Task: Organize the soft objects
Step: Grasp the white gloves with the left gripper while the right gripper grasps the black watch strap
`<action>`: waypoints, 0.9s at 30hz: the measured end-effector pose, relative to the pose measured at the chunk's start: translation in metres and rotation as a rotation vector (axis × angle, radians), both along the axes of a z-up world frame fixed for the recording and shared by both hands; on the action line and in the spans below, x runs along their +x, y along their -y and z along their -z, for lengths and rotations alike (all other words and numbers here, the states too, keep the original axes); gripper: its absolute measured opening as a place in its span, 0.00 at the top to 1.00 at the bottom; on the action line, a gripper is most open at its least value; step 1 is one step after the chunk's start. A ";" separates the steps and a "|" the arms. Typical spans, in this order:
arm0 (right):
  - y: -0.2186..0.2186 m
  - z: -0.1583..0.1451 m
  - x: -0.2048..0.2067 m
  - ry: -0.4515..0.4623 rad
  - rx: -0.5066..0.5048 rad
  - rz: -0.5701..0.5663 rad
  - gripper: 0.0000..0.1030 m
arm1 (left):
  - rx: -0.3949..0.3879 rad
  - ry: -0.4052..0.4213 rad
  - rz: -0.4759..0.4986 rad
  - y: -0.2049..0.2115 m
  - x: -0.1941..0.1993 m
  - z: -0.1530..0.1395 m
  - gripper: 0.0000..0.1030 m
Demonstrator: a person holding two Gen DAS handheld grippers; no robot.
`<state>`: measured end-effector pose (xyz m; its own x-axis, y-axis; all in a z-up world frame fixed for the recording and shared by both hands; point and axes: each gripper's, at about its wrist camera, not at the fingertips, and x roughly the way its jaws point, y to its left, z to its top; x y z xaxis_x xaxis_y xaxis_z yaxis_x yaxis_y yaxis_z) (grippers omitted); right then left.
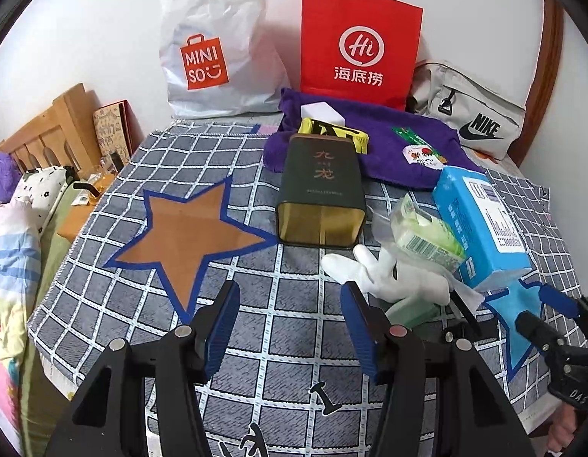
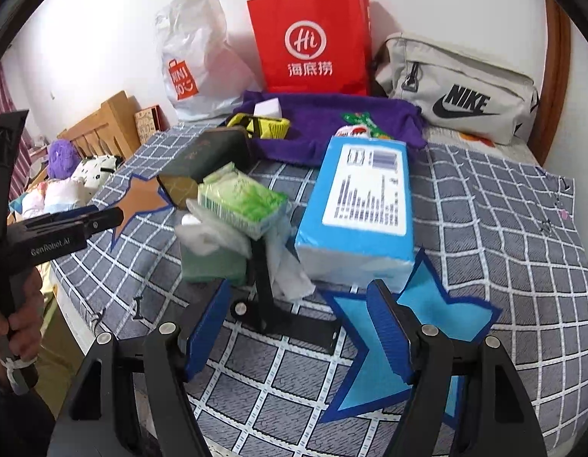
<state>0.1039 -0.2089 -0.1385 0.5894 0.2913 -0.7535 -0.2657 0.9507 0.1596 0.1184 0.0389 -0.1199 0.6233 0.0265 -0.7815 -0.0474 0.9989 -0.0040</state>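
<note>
Grippers hang empty, left gripper (image 1: pixel 290 327) and right gripper (image 2: pixel 297 327) both with jaws apart; green tissue pack (image 2: pixel 242 198) leans against blue tissue pack (image 2: pixel 364 205) on checked cloth (image 2: pixel 503 205)

Checked tablecloth (image 1: pixel 294 304): woven cloth, matt, slightly rough. Brown star (image 1: pixel 187 236): flat matt patch with blue edging. Tin (image 1: pixel 320 190), centre frame: dark painted metal, satin outside, brassy sheen inside. Red bag (image 1: pixel 358 42): smooth paper, faint gloss. White bag (image 1: pixel 214 45), upper left: crinkled glossy plastic film. Purple towel (image 1: pixel 389 144): plush matt cloth. Blue tissue pack (image 2: pixel 362 205): shiny plastic wrap. Grey pouch (image 2: pixel 461 87), upper right: matt woven fabric. Headboard (image 1: pixel 54 129), left edge: bare wood. Gripper pads (image 2: pixel 389 335): ribbed blue rubbery surface.
</note>
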 end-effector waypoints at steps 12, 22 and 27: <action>-0.034 0.042 0.019 -0.063 -0.043 -0.095 0.72 | -0.022 -0.024 0.006 -0.005 0.004 0.012 0.49; -0.025 0.027 -0.004 -0.006 -0.063 -0.150 0.97 | -0.032 -0.042 0.023 0.000 0.008 0.018 0.49; -0.003 0.020 -0.028 -0.011 -0.092 -0.156 0.97 | -0.028 -0.041 0.031 0.005 0.008 0.018 0.49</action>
